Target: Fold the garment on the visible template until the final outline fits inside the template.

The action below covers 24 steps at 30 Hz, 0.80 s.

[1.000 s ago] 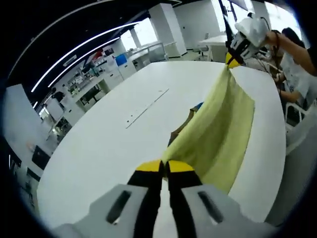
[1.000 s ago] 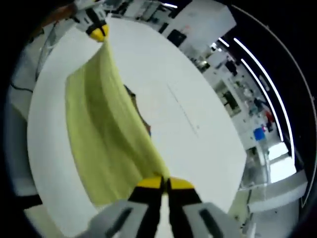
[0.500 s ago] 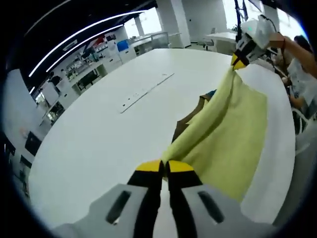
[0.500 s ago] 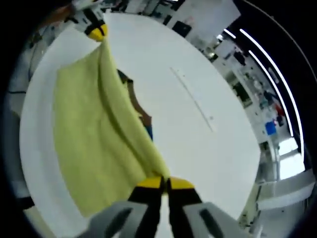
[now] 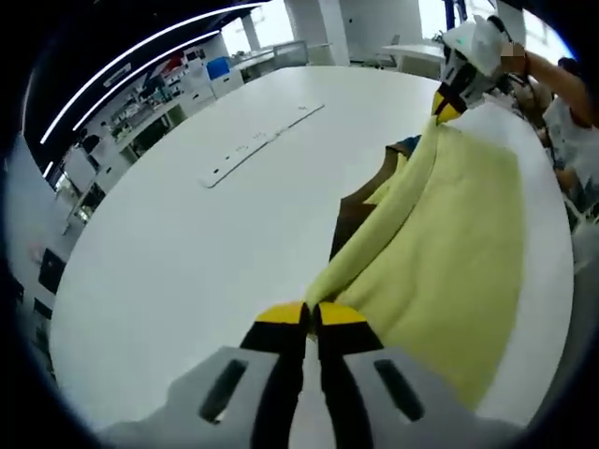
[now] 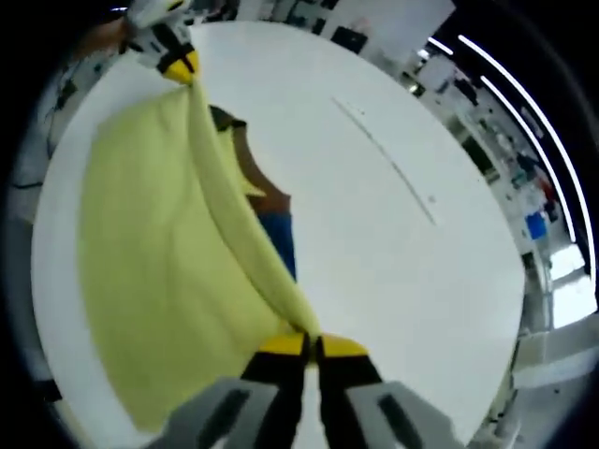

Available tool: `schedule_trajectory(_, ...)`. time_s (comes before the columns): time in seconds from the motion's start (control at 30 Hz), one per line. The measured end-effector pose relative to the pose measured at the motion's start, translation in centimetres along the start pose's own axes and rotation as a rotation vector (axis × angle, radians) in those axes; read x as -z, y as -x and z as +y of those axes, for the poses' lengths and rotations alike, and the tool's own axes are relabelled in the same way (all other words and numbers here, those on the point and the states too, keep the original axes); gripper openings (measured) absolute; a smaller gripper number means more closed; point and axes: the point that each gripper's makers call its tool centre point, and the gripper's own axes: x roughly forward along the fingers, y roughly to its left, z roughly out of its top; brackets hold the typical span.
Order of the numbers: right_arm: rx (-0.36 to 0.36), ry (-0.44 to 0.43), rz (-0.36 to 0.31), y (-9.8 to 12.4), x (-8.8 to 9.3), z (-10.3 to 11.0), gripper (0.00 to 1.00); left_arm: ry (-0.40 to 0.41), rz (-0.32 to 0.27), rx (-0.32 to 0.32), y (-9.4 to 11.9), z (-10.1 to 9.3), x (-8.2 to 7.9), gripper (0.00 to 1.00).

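Holding the yellow garment (image 5: pixel 440 253) by two corners, the person has it stretched as a sheet between both tools above the white table (image 5: pixel 178 234). The left gripper (image 5: pixel 311 316) has its yellow-tipped jaws pressed together on one corner of the cloth. The right gripper (image 6: pixel 311 346) is likewise pinched tight on the opposite corner. Each tool appears in the other's view at the far end of the taut top edge: the right one at (image 5: pixel 447 101), the left one at (image 6: pixel 176 64).

The garment hangs from that edge and drapes toward the table edge nearest the person. Beneath it lies the template (image 6: pixel 251 173), a brown panel with a blue part (image 6: pixel 281 241) showing past the cloth. Whether the hem already rests on the surface cannot be told.

Judgement: the step in hand is carrying the held edge over to complete a fold onto the template. To do it well, both grips should stay firm and level so the top edge remains straight. The edge should be lowered evenly, parallel to the template's side, letting the cloth lay down from the hem forward without bunching. Slack between the tools would cause a crooked crease. Release should wait until the outline sits within the brown panel.
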Motion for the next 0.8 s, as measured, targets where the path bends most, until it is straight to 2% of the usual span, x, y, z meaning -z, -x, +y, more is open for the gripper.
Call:
schedule_trajectory(0.2, -0.028, -0.037, -0.023, -0.6, 0.2, 0.1, 0.0, -0.002, 0.005, 0.002, -0.8, -0.1, 0.6, 0.01)
schedule_trajectory(0.43, -0.052, -0.067, -0.045, -0.6, 0.2, 0.2, 0.0, -0.049, 0.02, 0.003, -1.2, -0.1, 0.9, 0.02)
schedule_trajectory(0.53, -0.045, -0.087, -0.056, -0.5, 0.3, -0.1, 0.04, -0.039, 0.02, -0.002, -1.3, 0.1, 1.1, 0.05)
schedule_trajectory(0.63, -0.037, -0.082, -0.076, -0.1, 0.3, -0.2, 0.08, 0.003, -0.004, 0.008, -1.0, 0.0, 1.0, 0.07)
schedule_trajectory(0.8, -0.042, -0.108, -0.144, 0.8, -0.3, -0.4, 0.15, 0.02, -0.035, 0.021, -0.2, -0.1, 1.3, 0.14)
